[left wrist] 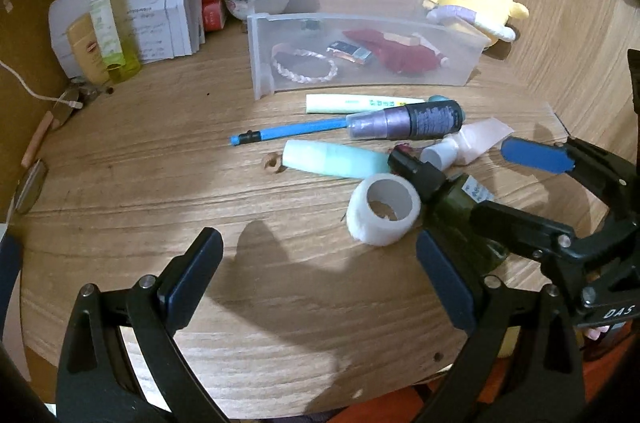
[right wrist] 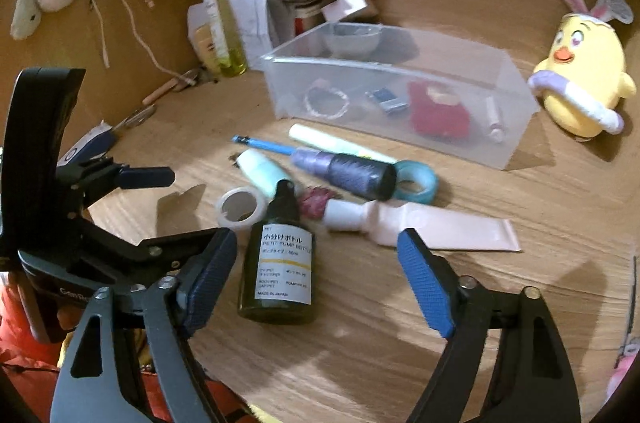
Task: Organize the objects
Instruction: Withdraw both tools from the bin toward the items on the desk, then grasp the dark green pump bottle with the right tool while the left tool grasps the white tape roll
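The right tongs (right wrist: 316, 279) stood spread astride the dark green pump bottle (right wrist: 278, 271), pads clear of it. Beside that bottle, the left tongs (left wrist: 320, 279) gaped over bare desk (left wrist: 160, 163).

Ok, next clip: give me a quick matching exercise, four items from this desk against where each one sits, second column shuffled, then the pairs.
Items:
1. braided bracelet
2. dark green pump bottle
3. yellow chick plush
4. white tape roll

Places:
A. on the desk to the right of the clear bin, outside it
B. inside the clear bin, near its left end
C. lying on the desk between the open fingers of the right gripper
D. on the desk just left of the pump bottle's cap

Pairs: 1-B, 2-C, 3-A, 4-D
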Available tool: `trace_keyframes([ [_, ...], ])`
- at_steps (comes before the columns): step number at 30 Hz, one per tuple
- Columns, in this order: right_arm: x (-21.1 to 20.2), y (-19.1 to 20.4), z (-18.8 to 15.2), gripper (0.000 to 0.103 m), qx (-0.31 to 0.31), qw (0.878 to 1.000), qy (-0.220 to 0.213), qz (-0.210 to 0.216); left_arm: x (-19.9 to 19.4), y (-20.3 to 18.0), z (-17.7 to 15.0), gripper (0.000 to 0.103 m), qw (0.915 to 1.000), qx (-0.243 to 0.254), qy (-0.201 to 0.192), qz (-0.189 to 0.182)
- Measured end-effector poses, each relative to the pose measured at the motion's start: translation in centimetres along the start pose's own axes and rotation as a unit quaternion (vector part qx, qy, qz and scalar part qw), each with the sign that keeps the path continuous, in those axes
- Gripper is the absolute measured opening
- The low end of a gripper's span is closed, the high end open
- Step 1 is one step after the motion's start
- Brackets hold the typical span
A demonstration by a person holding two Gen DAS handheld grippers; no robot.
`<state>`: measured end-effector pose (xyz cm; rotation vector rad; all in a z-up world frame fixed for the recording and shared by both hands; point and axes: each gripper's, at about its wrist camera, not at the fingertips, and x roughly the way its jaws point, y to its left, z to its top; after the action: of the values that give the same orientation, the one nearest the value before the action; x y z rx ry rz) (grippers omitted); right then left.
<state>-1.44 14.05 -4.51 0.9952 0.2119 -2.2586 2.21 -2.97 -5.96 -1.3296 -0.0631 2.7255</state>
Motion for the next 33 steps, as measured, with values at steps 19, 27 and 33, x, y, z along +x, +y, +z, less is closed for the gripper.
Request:
trace_keyframes([
  [19, 0.2, -2.0, -0.6, 0.038, 0.036, 0.999, 0.014, 0.034, 0.9, -0.9, 0.9, 0.083, 0.9985, -0.021, -0.003, -0.051],
  [27, -0.6, -3.6, -0.8, 0.038, 0.064, 0.997, 0.005, 0.046, 1.6, -2.2, 1.4, 0.063, 0.9986, -0.008, -0.003, -0.052],
  [33, -1.5, -3.8, -0.5, 0.038, 0.064, 0.997, -0.010, 0.043, 1.9, -2.4, 1.6, 0.040, 0.9989, -0.002, -0.006, -0.047],
])
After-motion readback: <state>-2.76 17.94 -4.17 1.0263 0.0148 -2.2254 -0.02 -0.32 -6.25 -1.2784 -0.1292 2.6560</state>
